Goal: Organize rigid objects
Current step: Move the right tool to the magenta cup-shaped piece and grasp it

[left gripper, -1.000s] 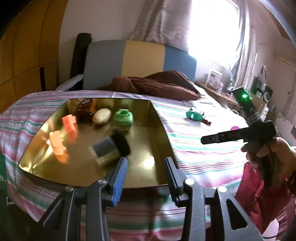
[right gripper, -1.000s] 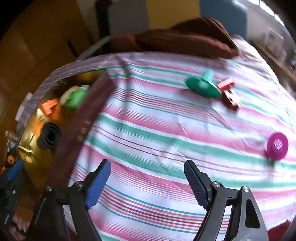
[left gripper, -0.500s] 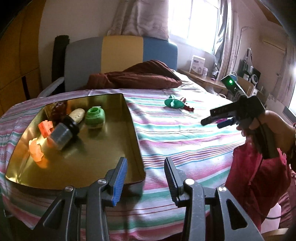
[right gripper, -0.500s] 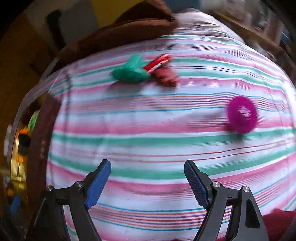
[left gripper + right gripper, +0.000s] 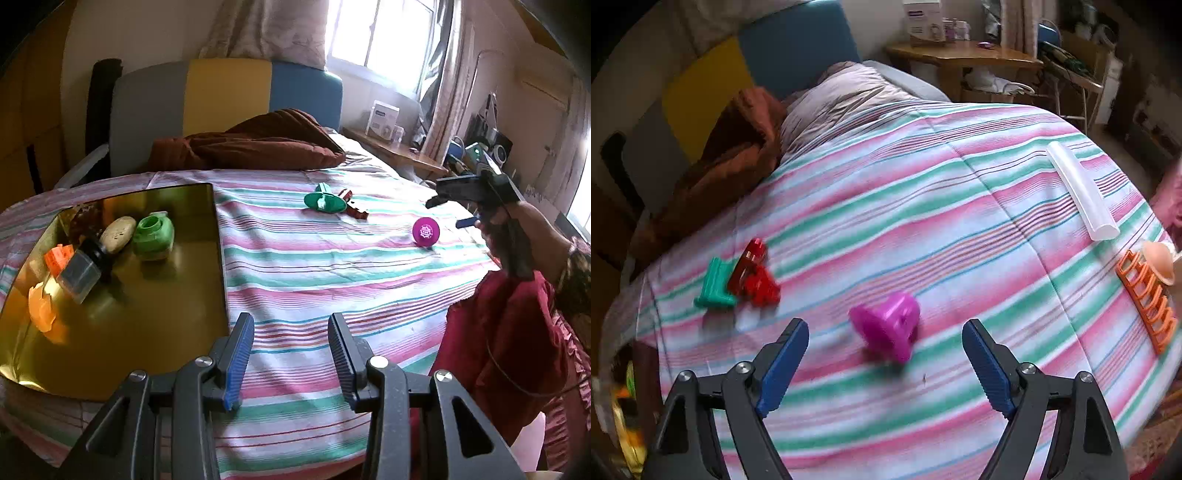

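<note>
Left wrist view: a bed (image 5: 314, 280) covered by a striped sheet is seen, with a gold tray (image 5: 218, 266) set at its left side. In the tray a green jar (image 5: 153, 238), a pale stone-like piece (image 5: 118, 229), a dark-capped container (image 5: 83, 267) and orange pieces (image 5: 42, 306) are already gathered. Well apart from it, on the sheet, a green piece (image 5: 325, 201) is lying against a red piece (image 5: 356, 210), and a magenta cup (image 5: 426, 232) is lying nearer the right edge.

In the right wrist view a white tube (image 5: 1080, 192) and an orange rack (image 5: 1147, 297) are found by the far right edge of the bed.

The right gripper (image 5: 886, 363) is held over the magenta cup (image 5: 886, 325), which is tipped on its side just ahead of the fingertips; the jaws are being opened and nothing is held between them. The left gripper (image 5: 291, 354) is held about half open and empty, above the sheet beside the tray's near corner.

The step in hand is judged to be the pickup of the magenta cup. It would be done well if the gripper were lowered until the pads straddle the cup's narrower body rather than its flared rim, and closed only then, since a round piece on soft bedding can be rolled away by a one-sided touch.
</note>
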The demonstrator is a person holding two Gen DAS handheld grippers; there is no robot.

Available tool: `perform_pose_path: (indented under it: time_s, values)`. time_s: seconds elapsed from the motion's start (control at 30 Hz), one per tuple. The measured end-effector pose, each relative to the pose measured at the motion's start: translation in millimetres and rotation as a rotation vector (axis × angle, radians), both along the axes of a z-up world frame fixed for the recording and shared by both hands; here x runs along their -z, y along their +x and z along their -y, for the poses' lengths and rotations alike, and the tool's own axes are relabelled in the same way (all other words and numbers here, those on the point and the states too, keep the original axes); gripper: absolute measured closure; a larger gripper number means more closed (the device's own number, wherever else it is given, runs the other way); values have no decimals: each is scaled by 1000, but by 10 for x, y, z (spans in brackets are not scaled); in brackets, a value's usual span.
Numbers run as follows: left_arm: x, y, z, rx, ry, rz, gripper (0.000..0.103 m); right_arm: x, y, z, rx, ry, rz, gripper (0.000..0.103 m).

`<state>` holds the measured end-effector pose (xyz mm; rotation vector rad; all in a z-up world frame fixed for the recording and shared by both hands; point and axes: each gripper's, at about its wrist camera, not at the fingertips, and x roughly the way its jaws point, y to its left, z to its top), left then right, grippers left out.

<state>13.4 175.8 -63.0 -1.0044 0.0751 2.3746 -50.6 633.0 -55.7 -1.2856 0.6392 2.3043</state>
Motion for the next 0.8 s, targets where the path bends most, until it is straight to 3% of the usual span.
perform_pose_path:
  time_s: [0.33, 0.53, 0.6, 0.8]
  values:
    - [21, 38, -156, 27, -39, -5, 61, 382, -181, -164, -43, -81, -22, 18]
    - [48, 26, -267, 37, -47, 4, 61, 546, -172, -162, -58, -133, 17, 33]
    - [45, 27, -313, 43, -48, 3, 61, 534, -185, -135, -79, -112, 17, 46]
    - [66, 40, -405, 57, -57, 6, 61, 531, -242, 13, -151, -79, 34, 46]
